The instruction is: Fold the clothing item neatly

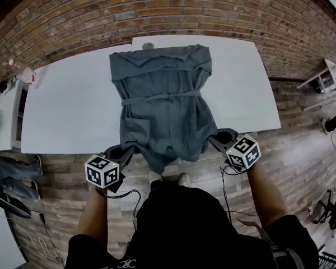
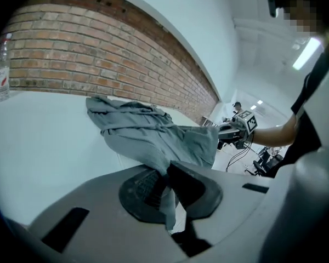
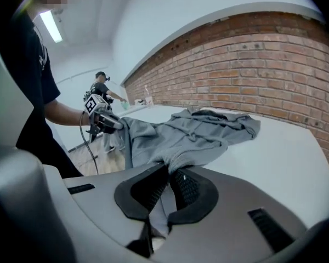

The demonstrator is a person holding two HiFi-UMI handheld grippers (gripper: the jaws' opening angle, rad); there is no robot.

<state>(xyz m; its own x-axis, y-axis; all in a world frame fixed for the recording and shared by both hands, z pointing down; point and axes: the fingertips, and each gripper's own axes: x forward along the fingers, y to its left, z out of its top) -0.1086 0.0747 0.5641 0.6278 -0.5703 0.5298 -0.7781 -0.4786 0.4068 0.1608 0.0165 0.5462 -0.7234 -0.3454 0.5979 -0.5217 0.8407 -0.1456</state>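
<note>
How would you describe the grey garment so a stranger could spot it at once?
Before the brick wall stands a white table. Across its middle lies the grey belted garment, near edge pinched by left tongs and right tongs. Unlike the clear bottle near the table's corner, it is soft cloth tied at the waist.

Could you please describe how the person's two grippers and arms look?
Both the left gripper and right gripper have grey bodies with dark ribbed pads. Each carries a white cube printed with black square markers, and a thin black cable trails from it. The person wears a black short-sleeved shirt.
</note>
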